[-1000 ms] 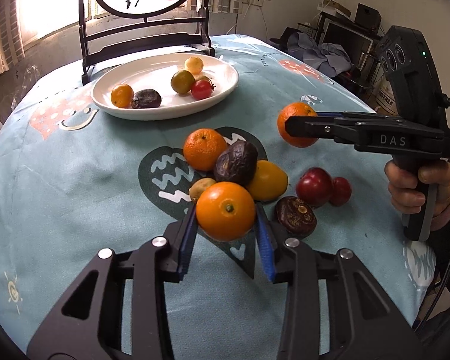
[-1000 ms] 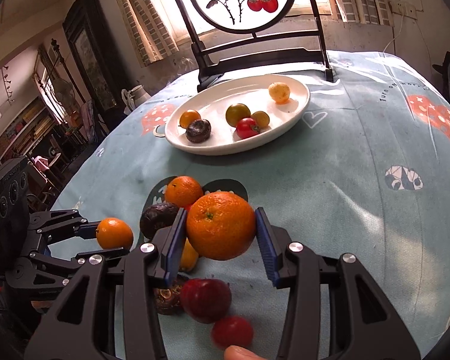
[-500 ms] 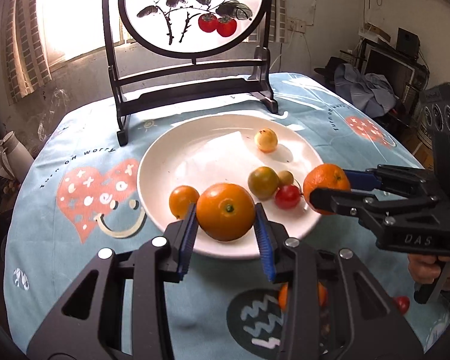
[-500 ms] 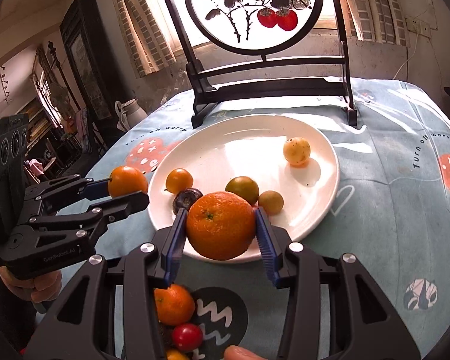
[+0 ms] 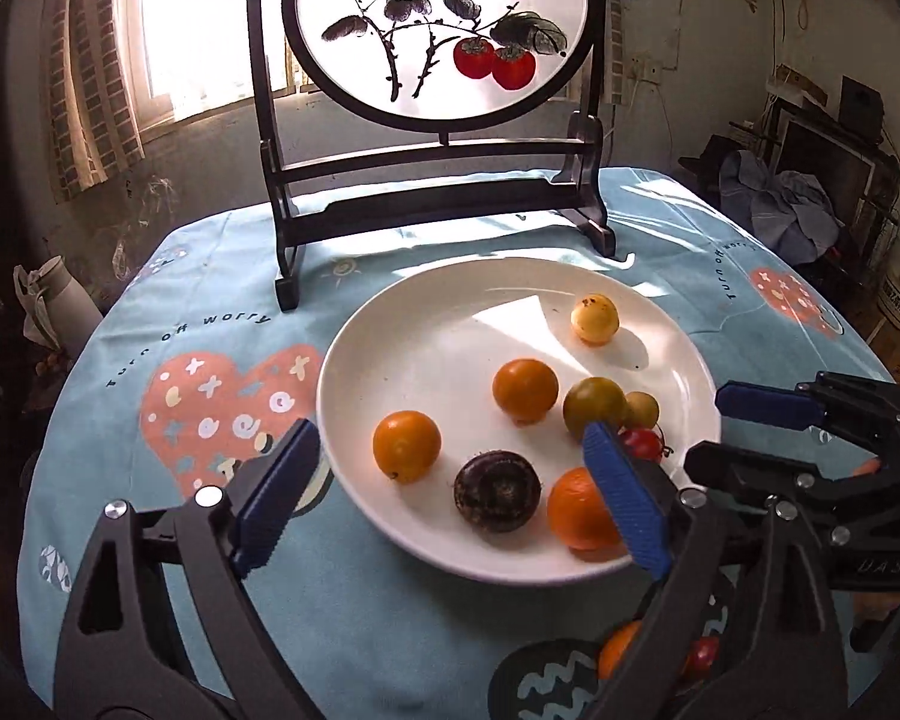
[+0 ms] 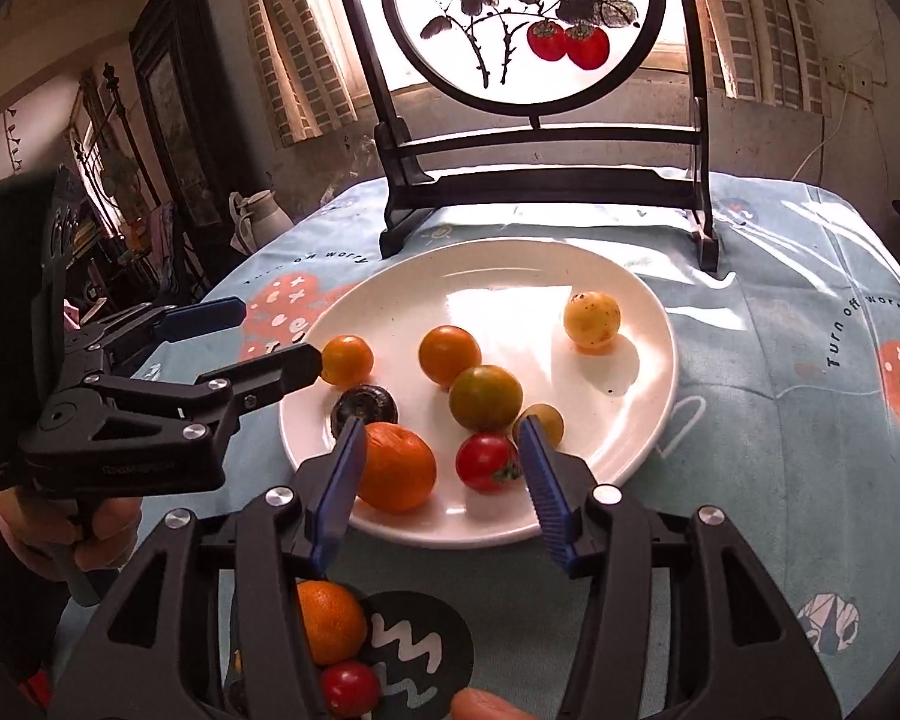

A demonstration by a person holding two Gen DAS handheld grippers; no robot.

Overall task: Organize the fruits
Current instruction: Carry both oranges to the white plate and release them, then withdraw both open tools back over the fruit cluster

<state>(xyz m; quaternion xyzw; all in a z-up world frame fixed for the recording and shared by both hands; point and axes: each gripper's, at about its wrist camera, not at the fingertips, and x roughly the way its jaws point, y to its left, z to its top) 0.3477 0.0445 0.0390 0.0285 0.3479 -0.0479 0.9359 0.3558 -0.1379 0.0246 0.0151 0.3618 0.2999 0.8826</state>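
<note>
Left wrist view shows the left gripper (image 5: pixel 444 492) with its fingers (image 5: pixel 273 495) spread wide after just opening, nothing between the pads; it points down at the near rim of the white plate (image 5: pixel 390 360). The small orange (image 5: pixel 406 446) lies free on the plate, ahead of the left finger and clear of both pads. Beside it sit a dark wrinkled fruit (image 5: pixel 497 490) and, farther in, another small orange (image 5: pixel 525 390).

Right wrist view shows the right gripper (image 6: pixel 444 480) with its fingers (image 6: pixel 543 486) part open, also just widened. The large orange (image 6: pixel 396 474) rests on the plate's near edge right against the left blue pad, with a clear gap to the right pad. A red tomato (image 6: pixel 486 462) lies between the fingers too, untouched. Both grippers tilt downward over the counter (image 6: pixel 780 420), the left one's handle held in a hand (image 6: pixel 84 534) at the left edge.
</note>
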